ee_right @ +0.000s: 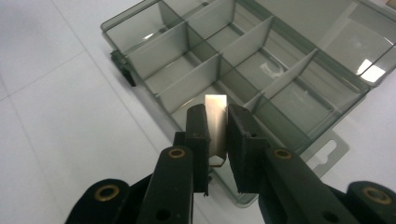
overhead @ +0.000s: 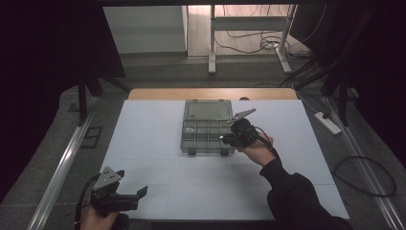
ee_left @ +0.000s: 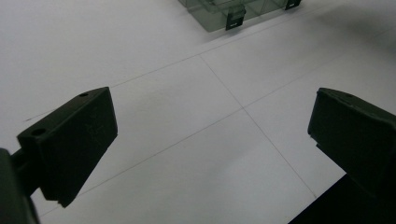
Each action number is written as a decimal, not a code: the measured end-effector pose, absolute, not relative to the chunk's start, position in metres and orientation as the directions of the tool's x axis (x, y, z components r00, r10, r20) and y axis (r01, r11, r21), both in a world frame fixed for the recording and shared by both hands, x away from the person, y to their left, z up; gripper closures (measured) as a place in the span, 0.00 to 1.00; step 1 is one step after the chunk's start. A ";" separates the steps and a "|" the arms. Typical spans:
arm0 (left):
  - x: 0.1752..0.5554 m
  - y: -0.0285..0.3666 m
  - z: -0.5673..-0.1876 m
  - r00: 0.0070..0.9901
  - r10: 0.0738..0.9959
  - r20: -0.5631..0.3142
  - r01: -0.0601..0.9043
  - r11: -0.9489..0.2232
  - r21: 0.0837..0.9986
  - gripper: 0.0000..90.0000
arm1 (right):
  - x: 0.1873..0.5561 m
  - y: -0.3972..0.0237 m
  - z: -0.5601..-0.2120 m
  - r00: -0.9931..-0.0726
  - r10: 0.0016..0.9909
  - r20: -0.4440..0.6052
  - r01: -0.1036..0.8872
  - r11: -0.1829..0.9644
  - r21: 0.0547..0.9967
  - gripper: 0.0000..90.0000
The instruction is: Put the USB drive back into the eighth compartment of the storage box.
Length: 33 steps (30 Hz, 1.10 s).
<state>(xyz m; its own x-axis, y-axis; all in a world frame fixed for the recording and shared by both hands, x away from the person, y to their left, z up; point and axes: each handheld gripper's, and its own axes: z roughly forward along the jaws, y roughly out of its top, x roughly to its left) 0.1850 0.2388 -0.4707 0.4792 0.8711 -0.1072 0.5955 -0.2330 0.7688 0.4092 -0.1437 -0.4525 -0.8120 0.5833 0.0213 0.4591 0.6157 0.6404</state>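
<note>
A smoky clear compartment box (overhead: 184,136) lies open in the middle of the white table, its lid (overhead: 208,109) folded back. In the right gripper view, dividers split the box (ee_right: 187,79) into several bare cells. My right gripper (overhead: 225,138) hovers at the box's near right corner. It is shut on a small shiny divider plate (ee_right: 216,107), which stands upright between the jaws of the right gripper (ee_right: 217,128) over a near cell. My left gripper (overhead: 131,183) rests at the table's front left corner. In its own view the left gripper (ee_left: 210,126) is wide open over bare table, with the box (ee_left: 219,14) far ahead.
Two dark latches (ee_right: 122,65) hang off the box's front wall, and a hang tab (ee_right: 329,151) sticks out of one end. A wooden table edge (overhead: 210,93) runs behind the white surface. A power strip (overhead: 328,122) and cables lie on the floor to the right.
</note>
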 end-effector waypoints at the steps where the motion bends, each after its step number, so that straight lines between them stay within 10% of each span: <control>1: 0.185 0.239 -0.471 0.479 0.871 -0.107 0.596 -0.233 0.769 0.01 | 0.411 -0.144 -0.453 -0.810 0.586 0.021 0.461 0.613 0.642 0.88; 33: 0.185 0.240 -0.471 0.480 0.870 -0.116 0.597 -0.227 0.770 0.02 | 0.423 -0.139 -0.483 -0.787 0.616 -0.025 0.495 0.655 0.571 0.79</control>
<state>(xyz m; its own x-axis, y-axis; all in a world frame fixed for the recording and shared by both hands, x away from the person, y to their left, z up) 0.1850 0.2398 -0.4708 0.4796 0.8698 -0.1158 0.5970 -0.2267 0.7695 0.4228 -0.1390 -0.4830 -0.7871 0.6163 -0.0251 0.4949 0.6552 0.5708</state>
